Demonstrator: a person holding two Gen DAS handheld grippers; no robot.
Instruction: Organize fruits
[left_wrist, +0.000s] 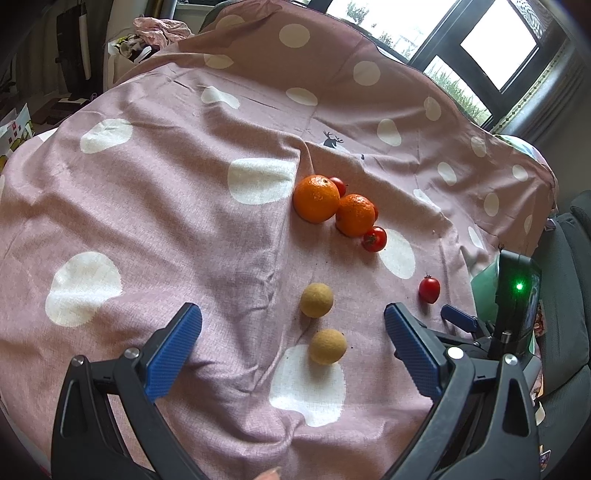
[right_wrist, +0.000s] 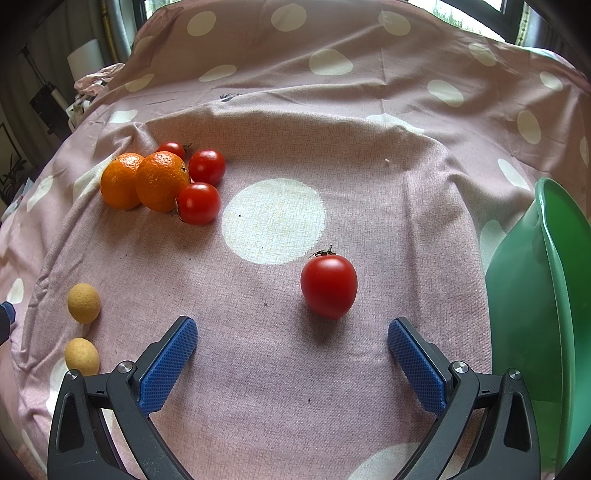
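While both tools hover over the pink polka-dot cloth (right_wrist: 369, 155), neither grips anything: the left hand-held gripper (left_wrist: 293, 317) is spread wide with its blue pads (left_wrist: 173, 350) apart, and the right hand-held gripper (right_wrist: 292, 332) is likewise released, its pads (right_wrist: 170, 362) well separated.

Nearest the left hand-held gripper, between its fingers in the left wrist view, lie two tan longans: the nearer longan (left_wrist: 328, 346) rests at the edge of a white dot, and the farther longan (left_wrist: 316, 300) sits just beyond it, the two close but apart. In the right wrist view the same pair shows at the left edge.

Just ahead of the right hand-held gripper, slightly right of centre, a lone cherry tomato (right_wrist: 328, 286) lies by itself on the cloth, well apart from the rest. At the right edge a green bowl (right_wrist: 554, 295) stands tilted, its rim facing the fruit.

Farther off sits a cluster: two oranges, the left orange (right_wrist: 120, 181) touching the right orange (right_wrist: 162, 181), with three cherry tomatoes pressed around them, front tomato (right_wrist: 198, 203), middle tomato (right_wrist: 207, 167) and rear tomato (right_wrist: 170, 149).

Beyond the cloth, a window (left_wrist: 495, 48) shows.
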